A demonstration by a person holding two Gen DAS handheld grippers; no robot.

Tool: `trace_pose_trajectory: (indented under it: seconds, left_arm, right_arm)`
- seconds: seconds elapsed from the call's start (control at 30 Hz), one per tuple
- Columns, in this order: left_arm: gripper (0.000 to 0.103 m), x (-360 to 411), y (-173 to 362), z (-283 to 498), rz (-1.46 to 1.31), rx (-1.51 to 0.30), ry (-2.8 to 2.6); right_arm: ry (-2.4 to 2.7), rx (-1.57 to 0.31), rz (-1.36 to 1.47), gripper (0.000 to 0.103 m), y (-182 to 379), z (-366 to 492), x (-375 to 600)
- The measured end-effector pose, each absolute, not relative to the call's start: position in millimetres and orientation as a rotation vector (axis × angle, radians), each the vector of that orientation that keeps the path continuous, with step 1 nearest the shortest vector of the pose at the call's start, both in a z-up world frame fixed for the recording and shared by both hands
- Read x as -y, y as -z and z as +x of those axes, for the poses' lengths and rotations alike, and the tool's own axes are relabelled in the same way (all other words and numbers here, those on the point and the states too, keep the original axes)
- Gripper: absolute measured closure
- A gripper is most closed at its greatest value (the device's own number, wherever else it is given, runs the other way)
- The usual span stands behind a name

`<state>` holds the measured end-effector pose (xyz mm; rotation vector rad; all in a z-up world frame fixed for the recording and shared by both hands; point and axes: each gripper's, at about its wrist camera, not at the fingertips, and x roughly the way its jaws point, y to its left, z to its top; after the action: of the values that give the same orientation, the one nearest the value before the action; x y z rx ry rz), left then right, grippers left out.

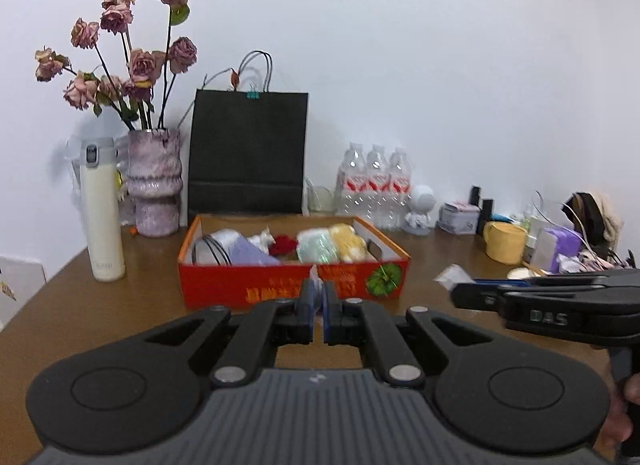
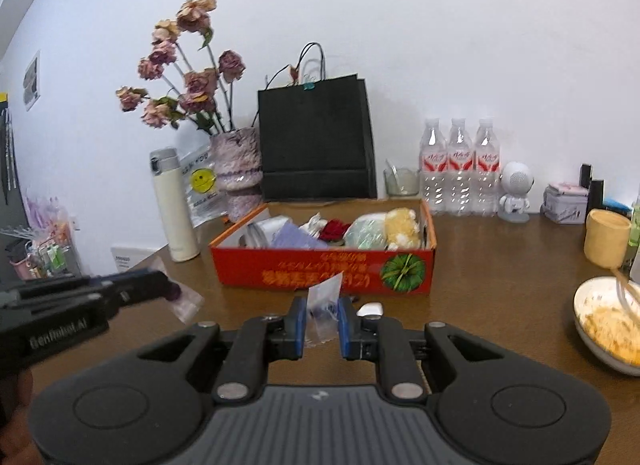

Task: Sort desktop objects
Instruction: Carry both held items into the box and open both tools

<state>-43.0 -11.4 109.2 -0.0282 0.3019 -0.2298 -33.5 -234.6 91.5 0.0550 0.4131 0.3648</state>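
An open red cardboard box (image 1: pixel 224 289) (image 2: pixel 248 269) stands mid-table and holds soft packets, a red flower and cables. My left gripper (image 1: pixel 318 301) (image 2: pixel 166 285) hovers in front of it, shut on a small clear bag (image 2: pixel 186 303) with a purple item inside. Only the bag's top edge (image 1: pixel 315 277) shows between the blue pads in the left wrist view. My right gripper (image 2: pixel 323 317) (image 1: pixel 460 293) is to the right of the left one, shut on another small clear bag (image 2: pixel 325 301) (image 1: pixel 452 275) with something dark in it.
Behind the box stand a black paper bag (image 1: pixel 248 153), a vase of dried roses (image 1: pixel 154 185), a white thermos (image 1: pixel 102 217) and three water bottles (image 2: pixel 460 169). On the right are a yellow mug (image 2: pixel 606 239) and a bowl of food (image 2: pixel 608 325). A small white object (image 2: pixel 370 309) lies by my right fingers.
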Motion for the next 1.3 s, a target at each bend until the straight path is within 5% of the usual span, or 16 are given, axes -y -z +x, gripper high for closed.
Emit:
trace_pose_trajectory:
  seconds: [0.37,0.67,1.0,1.07,1.17,1.3]
  left_arm:
    - [0.098,-5,-133,141,0.012,-0.381,0.181]
    - [0.098,12,-82,287,0.134,-0.614,0.149]
    - [0.095,-11,-47,329,0.047,-0.770,0.107]
    - [0.083,-11,-49,328,0.032,-0.790,0.129]
    - [0.058,-16,-55,329,-0.051,-0.819,0.192]
    - [0.050,-24,-71,320,-0.099,-0.819,0.180]
  right_arm:
    - [-0.401,-0.552,0.165,0.087,-107,132,242]
    - [-0.372,-0.795,0.105,0.087,-68,270,209]
    - [-0.327,-0.926,-0.008,0.081,-30,323,179]
    - [-0.323,-0.941,0.039,0.064,-26,325,181]
    - [-0.343,-0.938,0.089,0.059,-32,321,184]
    - [-0.352,-0.914,0.121,0.053,-58,314,190]
